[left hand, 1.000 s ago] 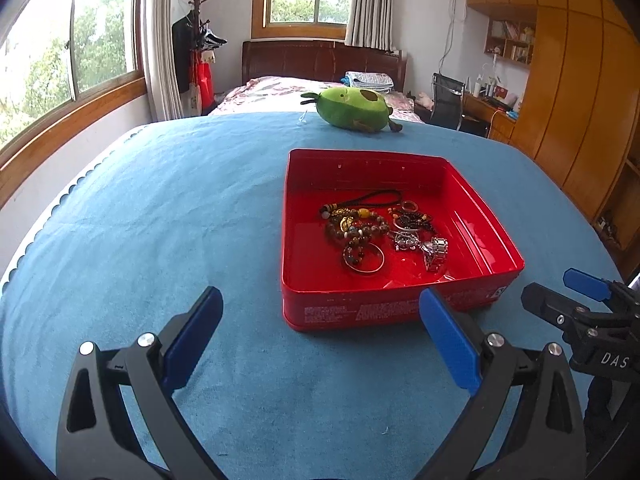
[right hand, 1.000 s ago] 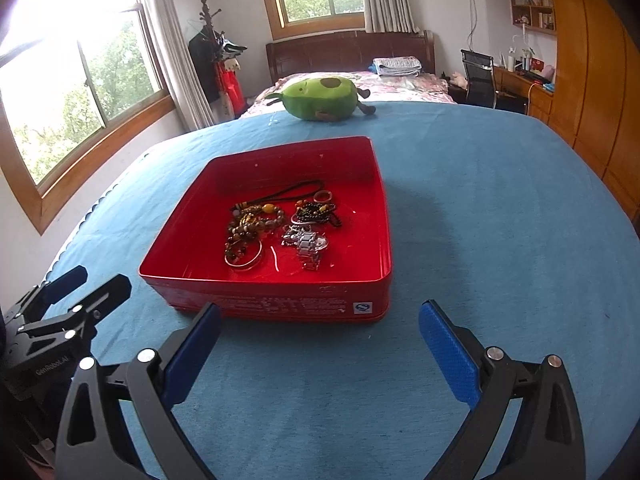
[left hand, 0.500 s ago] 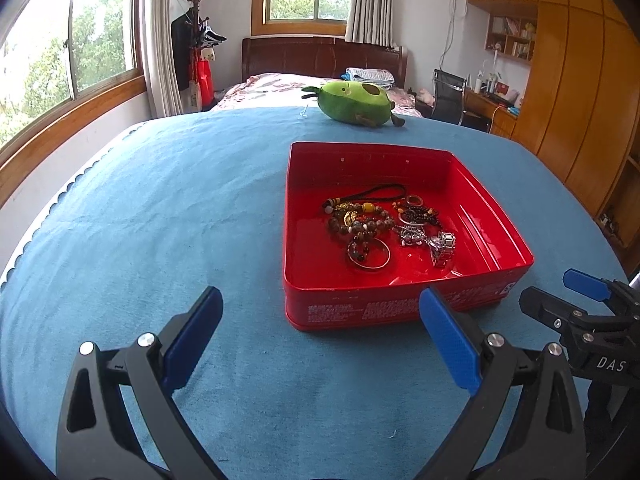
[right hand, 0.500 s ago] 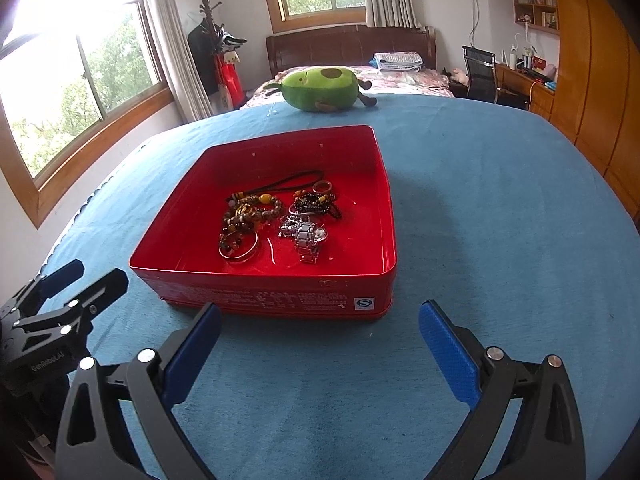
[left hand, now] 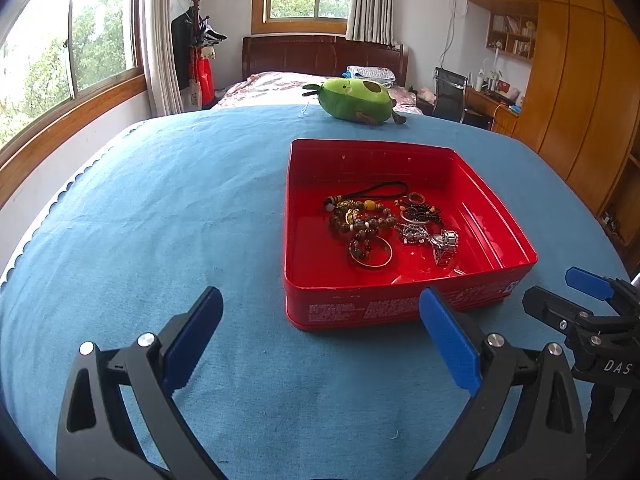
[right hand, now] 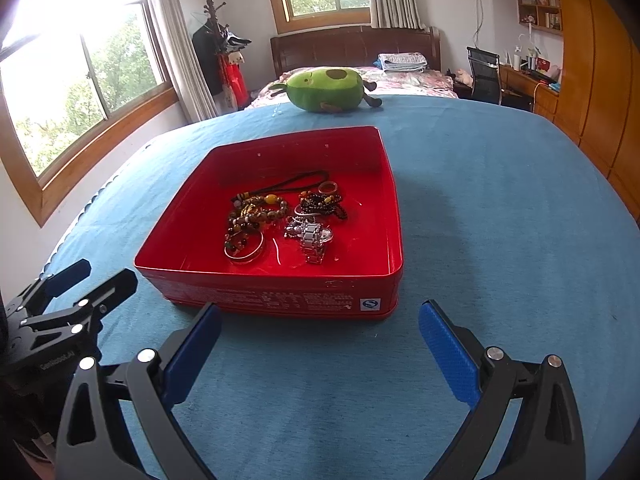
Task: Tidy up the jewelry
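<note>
A red tin tray (left hand: 496,216) (right hand: 176,236) sits on the blue cloth. In it lies a heap of jewelry: brown bead bracelets (left hand: 360,220) (right hand: 256,210), a silver bangle (left hand: 372,258) (right hand: 245,254), dark beads (left hand: 420,212) (right hand: 322,204), a silver watch (left hand: 444,242) (right hand: 314,240) and a black cord (left hand: 384,190) (right hand: 296,182). My left gripper (left hand: 320,340) is open and empty, in front of the tray's near left corner. My right gripper (right hand: 320,344) is open and empty, in front of the tray's near right side; it also shows in the left wrist view (left hand: 576,300).
A green avocado plush (left hand: 356,100) (right hand: 326,90) lies at the far edge of the blue cloth (left hand: 160,220) (right hand: 500,220). The left gripper shows at the left of the right wrist view (right hand: 76,292). Behind are a bed, windows, a desk and wooden wardrobes.
Both cameras have drawn slightly nearer and higher over the tray. Both grippers stay open and empty. The jewelry has not moved.
</note>
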Available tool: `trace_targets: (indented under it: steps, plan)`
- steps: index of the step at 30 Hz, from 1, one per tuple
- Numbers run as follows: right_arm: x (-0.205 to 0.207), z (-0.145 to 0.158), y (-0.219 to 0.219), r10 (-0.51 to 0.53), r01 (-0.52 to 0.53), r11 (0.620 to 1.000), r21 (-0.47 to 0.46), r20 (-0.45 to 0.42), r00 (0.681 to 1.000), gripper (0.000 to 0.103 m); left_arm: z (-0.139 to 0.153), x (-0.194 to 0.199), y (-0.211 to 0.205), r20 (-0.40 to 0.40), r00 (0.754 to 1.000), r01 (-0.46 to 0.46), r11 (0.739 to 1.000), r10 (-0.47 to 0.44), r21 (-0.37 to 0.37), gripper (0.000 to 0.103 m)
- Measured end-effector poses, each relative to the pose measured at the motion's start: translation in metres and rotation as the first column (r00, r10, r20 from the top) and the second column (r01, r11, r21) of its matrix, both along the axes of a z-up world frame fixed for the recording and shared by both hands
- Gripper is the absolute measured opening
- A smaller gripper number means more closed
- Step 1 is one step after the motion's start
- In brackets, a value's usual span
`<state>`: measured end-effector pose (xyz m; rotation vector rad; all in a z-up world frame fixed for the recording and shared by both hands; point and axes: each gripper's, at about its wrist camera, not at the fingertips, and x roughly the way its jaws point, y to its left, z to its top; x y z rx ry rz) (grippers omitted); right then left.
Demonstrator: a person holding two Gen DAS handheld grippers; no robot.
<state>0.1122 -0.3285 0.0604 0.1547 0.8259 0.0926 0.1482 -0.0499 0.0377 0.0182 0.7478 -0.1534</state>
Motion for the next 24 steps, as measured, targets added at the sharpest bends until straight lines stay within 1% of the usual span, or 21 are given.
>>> trace_targets:
  steps: [24]
  plan:
    - [0.0003,-0.0012,0.0022,0.003,-0.003,1.000,0.002,-0.002,1.000,0.099,-0.0025,0.0022,0.0004,-0.001,1.000,0.004,1.000,-0.004,0.001,0.098]
